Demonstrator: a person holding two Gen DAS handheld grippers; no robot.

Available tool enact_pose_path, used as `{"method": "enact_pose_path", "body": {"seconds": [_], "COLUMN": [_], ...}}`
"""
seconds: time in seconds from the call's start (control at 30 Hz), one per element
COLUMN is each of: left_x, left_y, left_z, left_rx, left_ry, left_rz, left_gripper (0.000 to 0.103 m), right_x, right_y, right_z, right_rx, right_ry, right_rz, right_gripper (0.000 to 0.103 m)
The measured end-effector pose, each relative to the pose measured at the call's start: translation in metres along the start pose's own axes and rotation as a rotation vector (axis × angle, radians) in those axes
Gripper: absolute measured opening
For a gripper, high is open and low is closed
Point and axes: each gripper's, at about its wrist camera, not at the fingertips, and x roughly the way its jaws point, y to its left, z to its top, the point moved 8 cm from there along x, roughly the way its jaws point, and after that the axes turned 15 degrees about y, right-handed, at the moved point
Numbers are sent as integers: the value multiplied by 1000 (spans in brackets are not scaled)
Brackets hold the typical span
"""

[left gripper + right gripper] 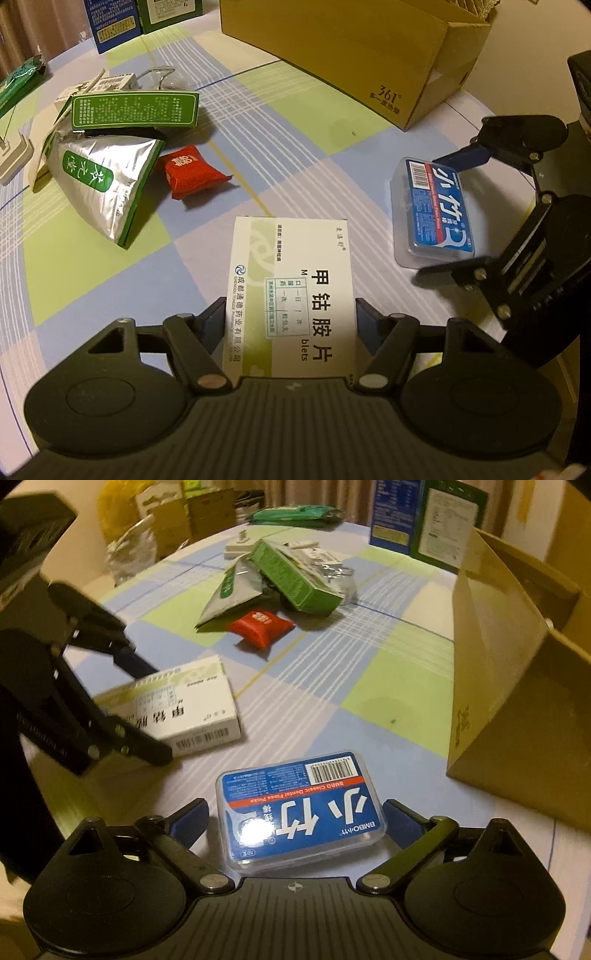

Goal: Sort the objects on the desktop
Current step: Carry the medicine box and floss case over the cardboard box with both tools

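Note:
My left gripper (290, 319) is shut on a white medicine box (291, 288) with green print, its fingers pressing both long sides; the box also shows in the right wrist view (192, 709). My right gripper (295, 819) straddles a clear floss-pick box with a blue label (299, 808), fingers a little apart from its sides, so open. That box lies on the checked tablecloth and also shows in the left wrist view (432, 210). A red candy packet (188, 171) lies mid-table.
A pile with a silver pouch (107, 181), a green box (133, 110) and small items lies at the left. An open cardboard box (354, 51) stands at the back, close on the right in the right wrist view (517, 686). Blue and green cartons (110, 22) stand far back.

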Motion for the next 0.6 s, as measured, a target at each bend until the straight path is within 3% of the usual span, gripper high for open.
{"method": "enact_pose_path", "body": {"seconds": [0.2, 0.4, 0.6], "left_x": [0, -9, -32], "left_y": [-2, -8, -13], "left_z": [-2, -2, 9], "left_rx": [-19, -38, -67], "left_ry": [-1, -30, -73], "left_rz": [5, 6, 12], "left_gripper": [67, 67, 67], "right_x": [-9, -30, -65], "right_y": [-2, -17, -34], "right_z": [-1, -6, -12], "right_rx": [72, 228, 322], "right_ry": [-34, -90, -148], "right_rz": [-14, -24, -81], "right_gripper": [87, 87, 87]}}
